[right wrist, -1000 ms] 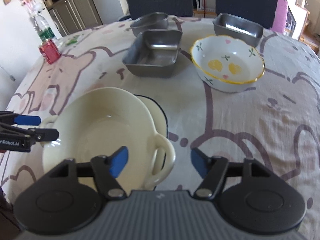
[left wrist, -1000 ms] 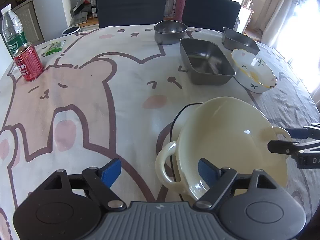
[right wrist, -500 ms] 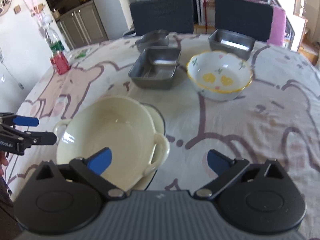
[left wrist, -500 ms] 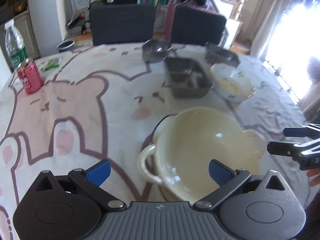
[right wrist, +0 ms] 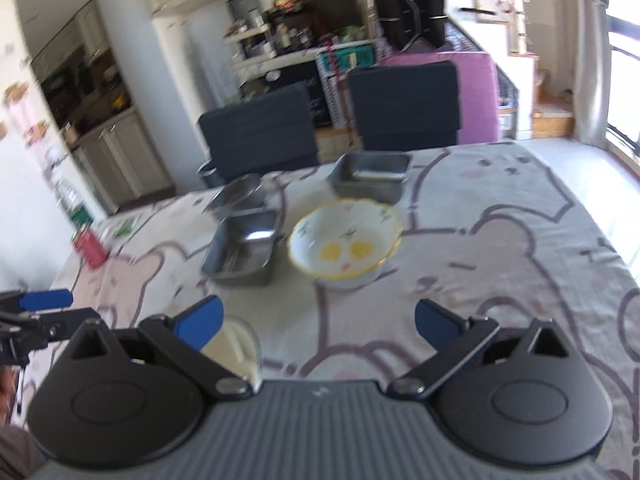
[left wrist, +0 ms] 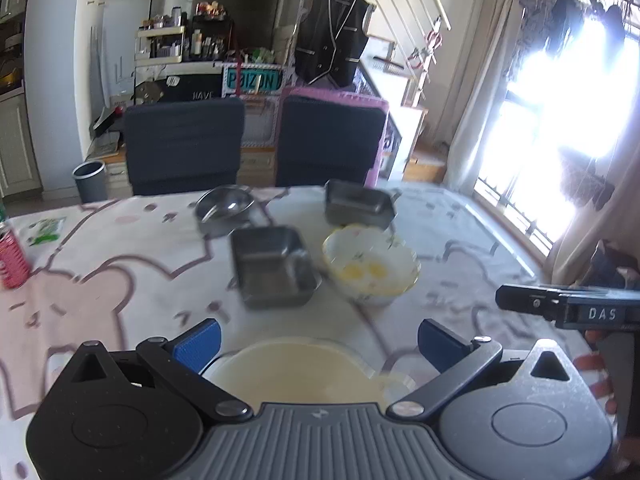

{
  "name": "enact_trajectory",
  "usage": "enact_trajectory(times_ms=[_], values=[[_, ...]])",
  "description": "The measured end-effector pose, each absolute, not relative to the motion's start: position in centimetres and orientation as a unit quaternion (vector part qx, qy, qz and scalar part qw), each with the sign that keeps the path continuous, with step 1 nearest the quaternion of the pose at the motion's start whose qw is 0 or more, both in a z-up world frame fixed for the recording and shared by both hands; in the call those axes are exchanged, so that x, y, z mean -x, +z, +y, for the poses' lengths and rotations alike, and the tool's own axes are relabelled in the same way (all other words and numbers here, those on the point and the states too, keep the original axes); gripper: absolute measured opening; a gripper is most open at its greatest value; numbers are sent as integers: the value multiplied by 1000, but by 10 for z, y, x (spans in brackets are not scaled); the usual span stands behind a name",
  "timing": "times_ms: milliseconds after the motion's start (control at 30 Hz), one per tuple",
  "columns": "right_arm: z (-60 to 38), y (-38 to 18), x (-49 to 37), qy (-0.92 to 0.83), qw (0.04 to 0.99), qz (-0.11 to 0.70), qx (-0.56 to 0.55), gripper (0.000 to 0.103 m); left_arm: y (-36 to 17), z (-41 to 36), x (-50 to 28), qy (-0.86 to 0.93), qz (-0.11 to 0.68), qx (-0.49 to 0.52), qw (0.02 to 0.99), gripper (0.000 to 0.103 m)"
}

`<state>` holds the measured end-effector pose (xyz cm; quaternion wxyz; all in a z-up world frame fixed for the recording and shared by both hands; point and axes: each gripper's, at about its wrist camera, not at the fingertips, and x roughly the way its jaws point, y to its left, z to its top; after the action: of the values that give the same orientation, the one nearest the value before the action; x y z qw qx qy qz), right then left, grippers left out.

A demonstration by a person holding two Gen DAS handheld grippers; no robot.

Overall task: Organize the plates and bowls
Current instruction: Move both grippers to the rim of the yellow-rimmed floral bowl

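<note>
Cream bowl [left wrist: 304,368] before "DAS"-marked right hand-held gripper [left wrist: 568,306]

Glossy ceramic bowl [left wrist: 370,266]; metal pan [left wrist: 274,266]

Cream two-handled bowl [left wrist: 300,372] sat upright at near table edge, mostly hidden. White bowl [left wrist: 370,266] with yellow rim and yellow hearts inside stood upright mid-table, just beside a rectangular steel tray [left wrist: 274,266]. A second steel tray [left wrist: 358,204] and a round steel bowl [left wrist: 225,208] stood behind. All empty.
</note>
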<state>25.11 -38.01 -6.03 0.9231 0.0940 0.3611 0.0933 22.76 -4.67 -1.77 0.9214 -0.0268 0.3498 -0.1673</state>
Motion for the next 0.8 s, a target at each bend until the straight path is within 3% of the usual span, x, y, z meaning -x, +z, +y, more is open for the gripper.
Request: enact_trajectory(times_ms=[300,500,567,633,800], values=[[-419,-75,-288,7,925,358,-127,103,-35,-87,-282,-183,351,114,911,101],[-431,-99,-325,-20,912,374,-169,103,-58,-94,-315,-173,376,187,891,82],[-434,-106,-337,-21,904,377,-200,98,-66,-96,-325,-168,384,199,886,74],[-437,-115,-349,-27,894,384,-229,87,-73,-98,-333,-162,392,204,882,70],[-432,-139,-376,-20,877,408,-253,72,-91,-106,-351,-151,411,206,875,63]])
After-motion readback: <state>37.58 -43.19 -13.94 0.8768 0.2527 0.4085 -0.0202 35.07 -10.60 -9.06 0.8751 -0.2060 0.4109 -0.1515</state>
